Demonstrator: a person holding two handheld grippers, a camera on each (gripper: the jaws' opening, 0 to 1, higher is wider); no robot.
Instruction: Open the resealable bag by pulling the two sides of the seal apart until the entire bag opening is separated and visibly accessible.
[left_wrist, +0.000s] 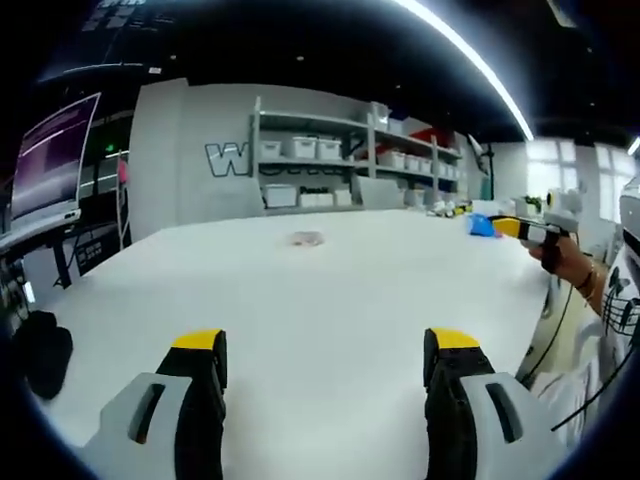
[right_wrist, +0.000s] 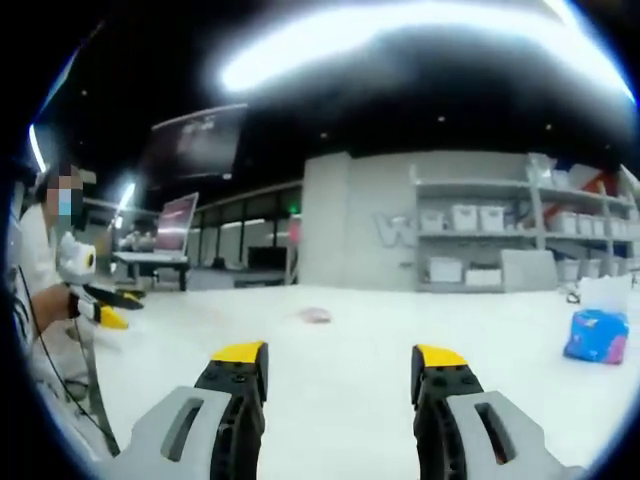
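Table (left_wrist: 330, 300), white and wide, runs out ahead of both grippers. Behind it stand a grey wall (left_wrist: 190, 150) and shelves (left_wrist: 330, 160) stacked with white bins. In the left gripper view the left gripper (left_wrist: 325, 352) hangs over bare tabletop with its jaws spread wide and nothing between them; the other gripper shows at the right edge, held in a hand (left_wrist: 568, 262). The right gripper (right_wrist: 340, 362) likewise has its jaws apart and grips nothing. A blue packet (right_wrist: 597, 335) lies on the table to the right. The bag (left_wrist: 307, 238), small and pinkish, lies flat mid-table, well apart from both grippers; whether its seal is open I cannot tell.
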